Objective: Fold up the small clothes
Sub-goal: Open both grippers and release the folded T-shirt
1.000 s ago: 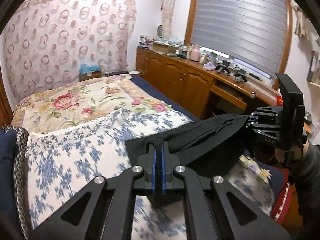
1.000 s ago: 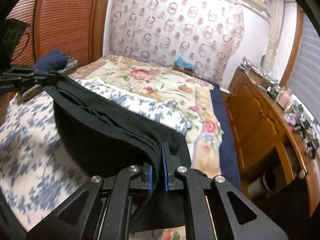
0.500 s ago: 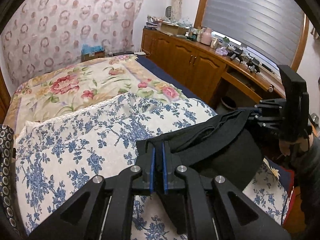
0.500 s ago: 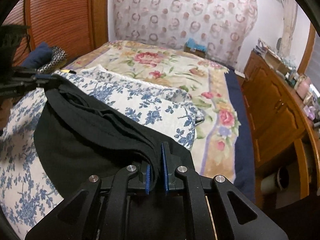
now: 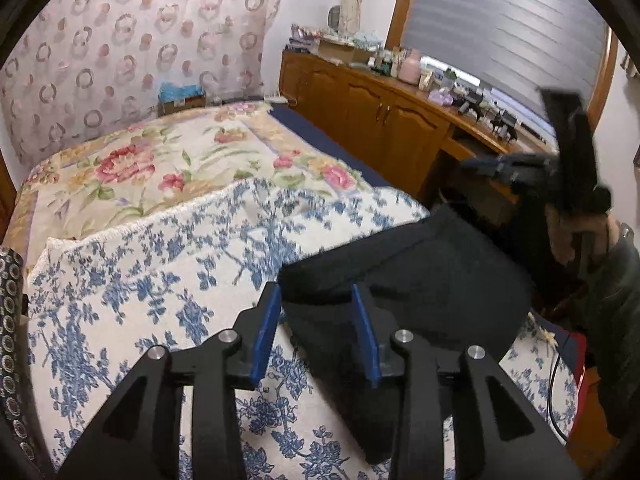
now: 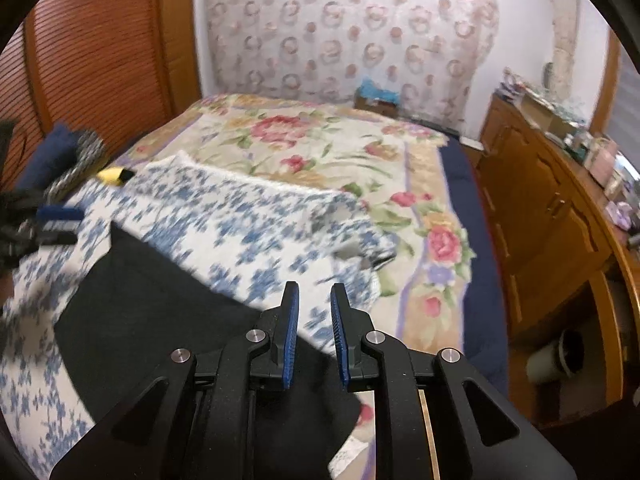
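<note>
Left wrist view: left gripper point(image 5: 316, 312) has just opened, blue pads about a third apart. A corner of the black folded cloth garment point(image 5: 420, 276) lies between the pads; neither pad presses on it, so it's released. Garment lies flat on the white-and-blue floral bed cover point(image 5: 168, 264), toward the bed's right edge, near end. Beyond it is the cream quilt with pink flowers point(image 5: 160, 160), covering the far half of the bed. A dark patterned cushion point(image 5: 10, 320) sits at the left edge. Right gripper point(image 5: 492, 168) is blurred at upper right, off the bed's right edge, well clear of the garment; a hand point(image 5: 576, 232) grips its handle. Wooden cabinet run with a cluttered top point(image 5: 368, 120) stands along the wall past the right edge.

Right wrist view: right gripper point(image 6: 314, 304) has jaws that have just cracked open to a narrow gap, nothing between the blue pads; blue floral cover shows through the gap. Black garment point(image 6: 160, 300) sits left of and below the fingers, flat on the cover, its far corner close to the left gripper point(image 6: 52, 224), which is blurred at the bed's left edge. Small yellow-and-black object point(image 6: 114, 176) lies on the cover near the far left; can't tell what it is.
</note>
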A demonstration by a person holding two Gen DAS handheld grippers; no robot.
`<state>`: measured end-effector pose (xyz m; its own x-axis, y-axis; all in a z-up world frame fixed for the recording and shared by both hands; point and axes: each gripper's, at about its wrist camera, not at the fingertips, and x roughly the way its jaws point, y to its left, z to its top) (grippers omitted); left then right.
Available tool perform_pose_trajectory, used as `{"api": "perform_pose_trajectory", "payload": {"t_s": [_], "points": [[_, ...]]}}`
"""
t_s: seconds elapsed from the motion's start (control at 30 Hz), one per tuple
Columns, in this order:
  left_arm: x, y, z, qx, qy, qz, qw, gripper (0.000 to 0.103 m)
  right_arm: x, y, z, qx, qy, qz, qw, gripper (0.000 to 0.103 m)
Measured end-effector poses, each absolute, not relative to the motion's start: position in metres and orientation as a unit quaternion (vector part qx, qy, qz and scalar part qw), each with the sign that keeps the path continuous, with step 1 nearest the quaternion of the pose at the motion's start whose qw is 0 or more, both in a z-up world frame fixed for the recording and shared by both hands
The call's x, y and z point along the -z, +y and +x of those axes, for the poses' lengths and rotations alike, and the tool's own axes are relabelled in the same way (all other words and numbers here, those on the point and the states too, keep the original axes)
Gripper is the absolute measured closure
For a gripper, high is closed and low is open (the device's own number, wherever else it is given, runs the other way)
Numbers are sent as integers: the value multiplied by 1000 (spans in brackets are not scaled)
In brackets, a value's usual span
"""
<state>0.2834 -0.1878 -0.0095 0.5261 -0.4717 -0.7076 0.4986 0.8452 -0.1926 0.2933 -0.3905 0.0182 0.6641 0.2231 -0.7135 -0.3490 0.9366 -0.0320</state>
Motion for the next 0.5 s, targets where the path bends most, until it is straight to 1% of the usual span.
{"api": "perform_pose_trajectory", "payload": {"t_s": [0.03, 0.1, 0.13, 0.17, 0.33, 0.5], "points": [[14, -190, 285, 276, 407, 20, 870, 66, -21, -393, 292, -155, 374, -77, 911, 89], [20, -193, 287, 278, 414, 24, 867, 64, -25, -394, 285, -146, 366, -73, 916, 77], [23, -194, 288, 278, 417, 27, 865, 63, -24, -394, 280, -140, 363, -70, 918, 62], [26, -196, 290, 278, 420, 29, 863, 62, -24, -394, 276, -139, 363, -66, 919, 50], [37, -200, 295, 280, 433, 29, 856, 60, -6, -398, 253, -135, 376, -35, 916, 41], [40, -201, 298, 279, 437, 30, 855, 58, 5, -396, 230, -141, 383, -31, 913, 41]]}}
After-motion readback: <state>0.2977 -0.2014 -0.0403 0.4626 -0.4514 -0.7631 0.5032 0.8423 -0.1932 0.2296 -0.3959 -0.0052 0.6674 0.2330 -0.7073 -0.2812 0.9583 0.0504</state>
